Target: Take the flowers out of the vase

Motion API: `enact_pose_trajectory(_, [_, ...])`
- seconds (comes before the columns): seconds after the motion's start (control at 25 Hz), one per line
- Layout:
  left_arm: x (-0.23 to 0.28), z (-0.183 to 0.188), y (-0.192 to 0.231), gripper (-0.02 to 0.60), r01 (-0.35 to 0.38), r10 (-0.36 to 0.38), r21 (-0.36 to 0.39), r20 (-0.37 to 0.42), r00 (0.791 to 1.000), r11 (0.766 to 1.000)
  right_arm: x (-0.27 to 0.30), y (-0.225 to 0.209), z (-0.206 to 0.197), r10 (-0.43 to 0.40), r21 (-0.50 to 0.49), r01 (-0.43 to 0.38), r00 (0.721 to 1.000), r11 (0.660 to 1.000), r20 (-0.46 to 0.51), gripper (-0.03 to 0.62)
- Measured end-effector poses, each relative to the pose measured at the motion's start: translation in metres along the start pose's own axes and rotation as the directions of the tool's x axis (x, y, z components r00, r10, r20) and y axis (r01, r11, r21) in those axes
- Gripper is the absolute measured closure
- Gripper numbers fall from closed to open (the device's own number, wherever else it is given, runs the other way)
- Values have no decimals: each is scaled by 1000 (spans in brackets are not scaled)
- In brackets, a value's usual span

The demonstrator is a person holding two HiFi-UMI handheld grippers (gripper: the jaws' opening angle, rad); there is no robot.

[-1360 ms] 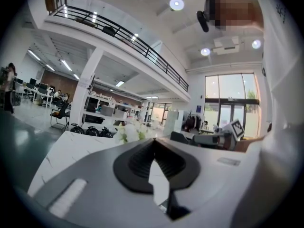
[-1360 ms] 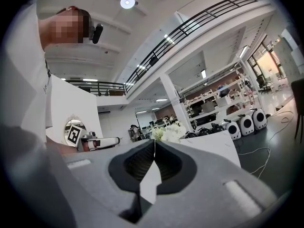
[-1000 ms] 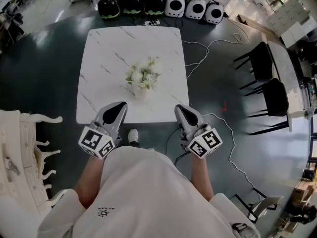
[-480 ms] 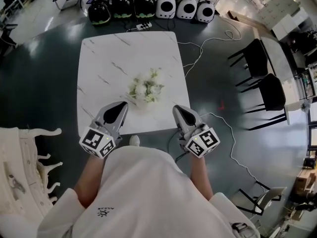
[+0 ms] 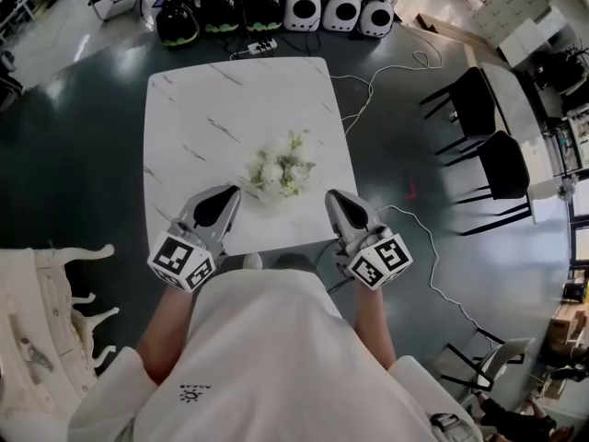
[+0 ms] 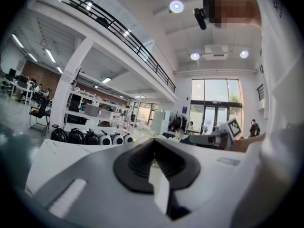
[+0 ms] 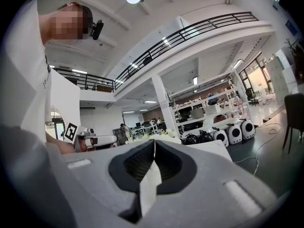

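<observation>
dark floor (image 5: 74,155) carrying a white marble-veined table (image 5: 202,109), seen from the head view; person in a white shirt (image 5: 267,357) standing at the near edge; two black chairs (image 5: 502,168) to the right, well apart from the table; row of round black and white cases (image 5: 276,12) on the floor beyond the far edge; left gripper (image 5: 228,193) and right gripper (image 5: 333,197) both held level over the near edge, one on either side of the bouquet, neither touching it; each claw's jaws are pressed together with nothing between them, as the left gripper view (image 6: 153,141) and right gripper view (image 7: 154,144) show; white and green flowers (image 5: 281,168) near the table's middle, standing in a white vase (image 5: 269,194) mostly hidden beneath them; white cable (image 5: 386,72) on the floor at right
</observation>
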State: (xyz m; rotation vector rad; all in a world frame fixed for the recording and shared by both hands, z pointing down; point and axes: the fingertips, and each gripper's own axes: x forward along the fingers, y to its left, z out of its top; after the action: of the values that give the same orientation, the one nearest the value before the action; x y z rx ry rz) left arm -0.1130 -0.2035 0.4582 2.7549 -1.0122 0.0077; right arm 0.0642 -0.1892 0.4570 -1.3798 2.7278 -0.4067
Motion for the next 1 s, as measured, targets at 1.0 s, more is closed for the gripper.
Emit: enact_pose_trajectory(1.0, [2,-4,7,594,-301,302,-43,15,953,953,53,-26,2,322,-79,-341,928,937,-190,334])
